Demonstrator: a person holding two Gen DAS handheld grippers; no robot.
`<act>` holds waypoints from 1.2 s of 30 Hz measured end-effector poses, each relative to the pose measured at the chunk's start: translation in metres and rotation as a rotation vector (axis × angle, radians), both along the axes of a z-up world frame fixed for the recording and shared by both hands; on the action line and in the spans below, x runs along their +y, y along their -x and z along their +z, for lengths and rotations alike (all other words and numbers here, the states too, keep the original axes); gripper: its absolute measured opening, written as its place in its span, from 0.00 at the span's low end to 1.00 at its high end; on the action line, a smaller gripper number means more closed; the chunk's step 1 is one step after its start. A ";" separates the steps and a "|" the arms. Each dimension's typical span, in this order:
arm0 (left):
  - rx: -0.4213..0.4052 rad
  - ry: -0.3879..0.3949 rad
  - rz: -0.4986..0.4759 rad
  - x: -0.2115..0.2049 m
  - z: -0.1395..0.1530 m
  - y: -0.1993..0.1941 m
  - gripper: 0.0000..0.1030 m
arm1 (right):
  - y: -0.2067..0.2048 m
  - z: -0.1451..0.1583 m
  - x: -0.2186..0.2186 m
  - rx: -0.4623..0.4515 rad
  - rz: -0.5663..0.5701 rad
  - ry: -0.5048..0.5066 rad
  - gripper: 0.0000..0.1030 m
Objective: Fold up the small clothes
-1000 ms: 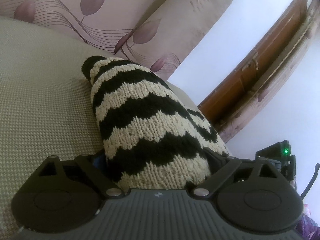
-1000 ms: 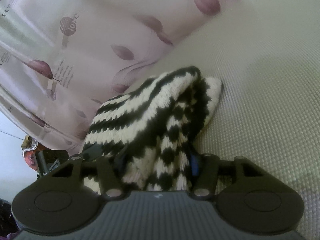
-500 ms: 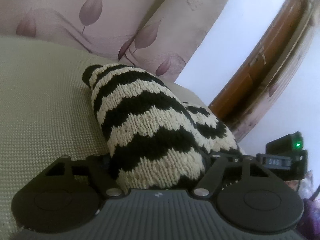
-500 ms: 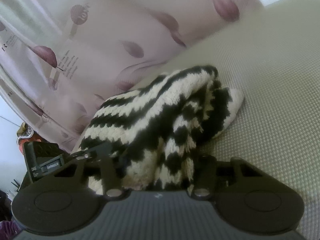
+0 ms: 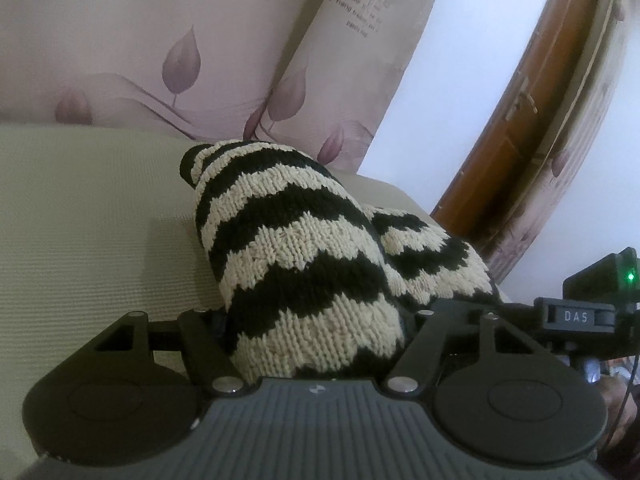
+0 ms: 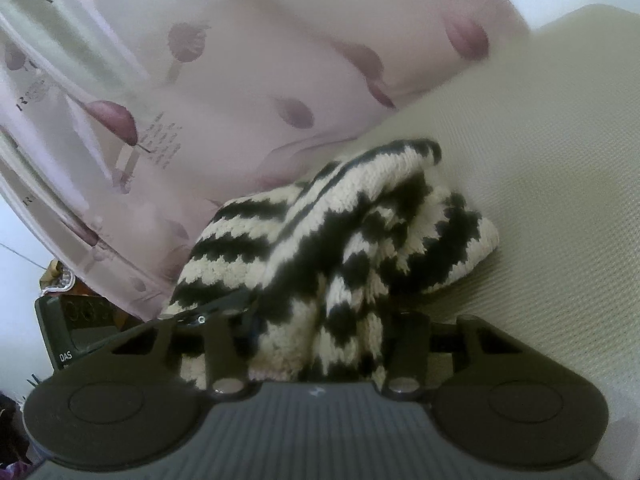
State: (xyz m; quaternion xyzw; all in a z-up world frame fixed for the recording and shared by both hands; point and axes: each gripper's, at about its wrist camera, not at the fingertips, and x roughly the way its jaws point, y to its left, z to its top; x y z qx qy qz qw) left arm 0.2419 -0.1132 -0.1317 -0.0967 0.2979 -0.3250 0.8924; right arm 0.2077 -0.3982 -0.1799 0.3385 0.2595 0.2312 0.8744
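A black-and-cream zigzag knit garment lies bunched on a beige woven cushion. Its near end fills my left gripper; the jaws are closing and squeeze the knit, which hides the fingertips. In the right wrist view the same knit garment is gathered in folds between the closing jaws of my right gripper, which press on it. Each gripper holds one end. The right gripper's body shows at the left view's right edge, and the left gripper's body sits at the right view's left edge.
A pink curtain with a leaf print hangs behind the cushion, seen again as the curtain in the right view. A brown wooden door stands at the right. Bare cushion stretches to the right of the knit.
Both grippers have risen a little with the knit and their jaws have narrowed on it. The garment is more bunched, and the other gripper's body has come closer in each view.
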 end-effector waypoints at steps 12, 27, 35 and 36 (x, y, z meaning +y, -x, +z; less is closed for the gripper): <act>-0.060 -0.031 0.065 0.050 0.032 0.056 0.65 | 0.032 0.026 0.046 -0.059 0.049 -0.026 0.45; -0.086 -0.076 0.132 0.102 0.050 0.119 0.65 | 0.068 0.031 0.106 -0.083 0.127 -0.063 0.45; -0.083 -0.060 0.156 0.123 0.046 0.146 0.65 | 0.091 0.030 0.126 -0.086 0.146 -0.057 0.45; -0.084 -0.059 0.158 0.125 0.045 0.149 0.65 | 0.094 0.029 0.128 -0.086 0.147 -0.056 0.45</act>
